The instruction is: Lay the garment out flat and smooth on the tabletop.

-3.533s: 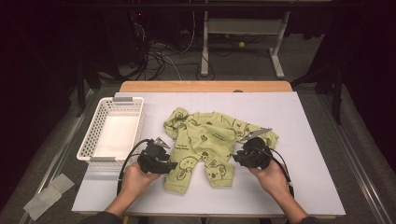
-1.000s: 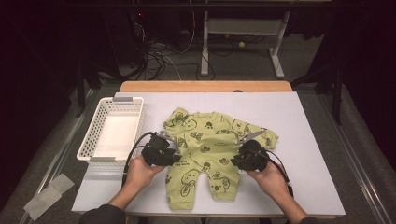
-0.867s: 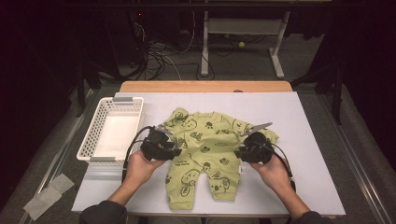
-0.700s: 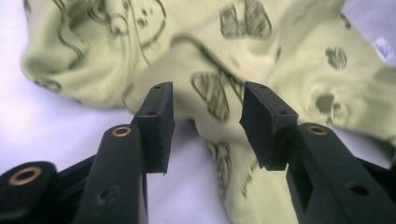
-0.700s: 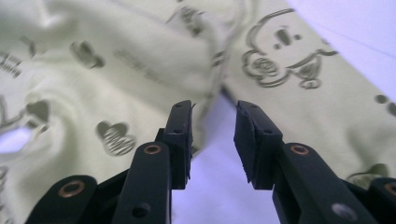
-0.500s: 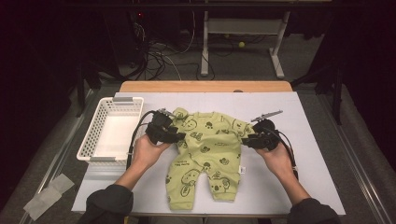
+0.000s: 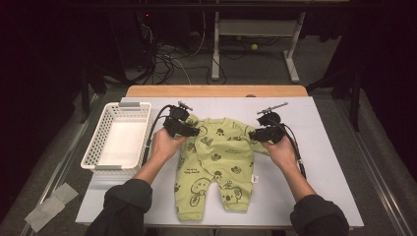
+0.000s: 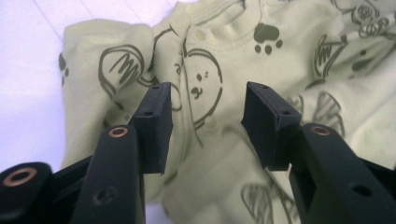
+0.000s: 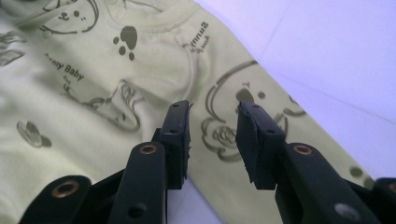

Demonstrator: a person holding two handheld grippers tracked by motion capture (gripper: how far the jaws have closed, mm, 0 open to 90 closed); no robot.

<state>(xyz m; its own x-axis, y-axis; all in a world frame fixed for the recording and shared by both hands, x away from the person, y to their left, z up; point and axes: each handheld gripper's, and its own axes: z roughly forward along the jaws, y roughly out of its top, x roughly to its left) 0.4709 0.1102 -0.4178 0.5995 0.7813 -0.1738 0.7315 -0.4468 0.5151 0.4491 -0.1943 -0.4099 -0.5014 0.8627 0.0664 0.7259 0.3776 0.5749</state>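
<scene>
A light green baby onesie (image 7: 216,162) with dark bear prints lies flat on the white table (image 7: 324,147), neck away from the person and legs toward them. My left gripper (image 7: 193,132) hovers over its left shoulder, and in the left gripper view my left gripper (image 8: 208,100) is open above the neckline fabric (image 8: 210,56). My right gripper (image 7: 252,134) is at the right shoulder and sleeve. In the right gripper view my right gripper (image 9: 214,109) is open over the sleeve (image 9: 261,121). Both pairs of jaws have just been opening, and nothing is pinched between them.
A white mesh basket (image 7: 94,147) stands on the table to the left of the onesie. A wooden strip (image 7: 216,91) runs along the far edge. Cables and desk legs are on the floor beyond. A pale scrap (image 7: 49,209) lies on the floor at lower left.
Both hands have slid away from the person, from the onesie's waist up to its shoulders. The onesie lies where it was.
</scene>
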